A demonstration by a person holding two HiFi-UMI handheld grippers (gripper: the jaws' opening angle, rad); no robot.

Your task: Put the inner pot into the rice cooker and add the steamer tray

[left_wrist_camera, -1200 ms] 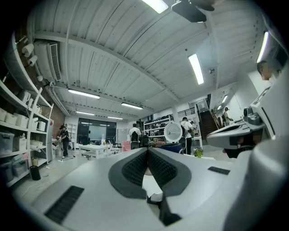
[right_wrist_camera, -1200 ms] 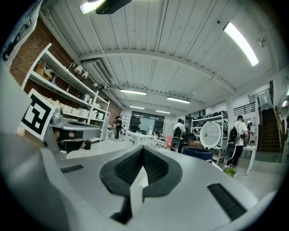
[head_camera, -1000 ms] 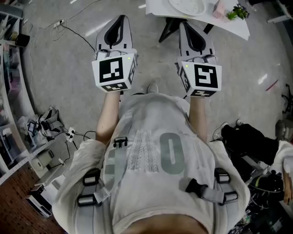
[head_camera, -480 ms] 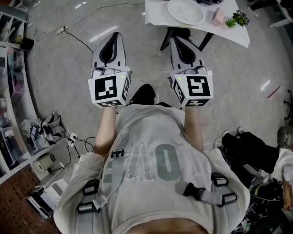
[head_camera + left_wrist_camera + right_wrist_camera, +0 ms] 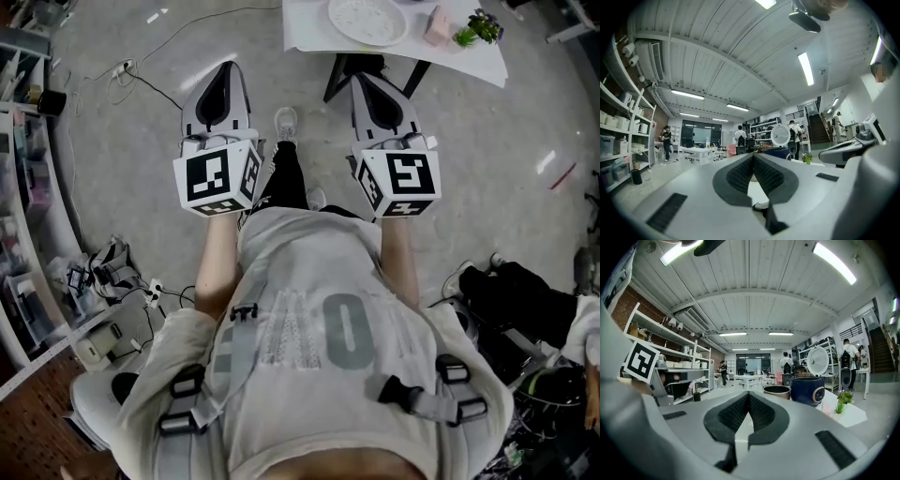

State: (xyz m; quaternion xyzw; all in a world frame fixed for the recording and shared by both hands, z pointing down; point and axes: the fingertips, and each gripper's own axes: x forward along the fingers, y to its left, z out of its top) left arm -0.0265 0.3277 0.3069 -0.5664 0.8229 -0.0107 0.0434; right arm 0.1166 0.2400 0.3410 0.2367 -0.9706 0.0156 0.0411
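In the right gripper view a dark blue rice cooker (image 5: 807, 390) stands on a white table (image 5: 851, 417). A white round disc (image 5: 818, 361) stands upright above it. A metal inner pot (image 5: 776, 391) sits just left of the cooker. The head view shows a white perforated round tray (image 5: 366, 19) lying near the table's front edge (image 5: 394, 52). My left gripper (image 5: 228, 67) (image 5: 753, 155) and right gripper (image 5: 361, 80) (image 5: 748, 393) are held level side by side, short of the table. Both are shut with nothing between the pads. The cooker (image 5: 780, 151) also shows ahead in the left gripper view.
A small green plant (image 5: 473, 28) (image 5: 842, 399) and a pink object (image 5: 436, 26) sit on the table's right part. Table legs (image 5: 342, 75) stand below it. Shelving (image 5: 23, 169) and floor cables (image 5: 141, 70) line the left side. Bags (image 5: 525, 300) lie at the right. People stand far off.
The table has slid left and slightly nearer in the head view. A leg and shoe now show between my arms. Both grippers sit a little lower in the picture, still shut.
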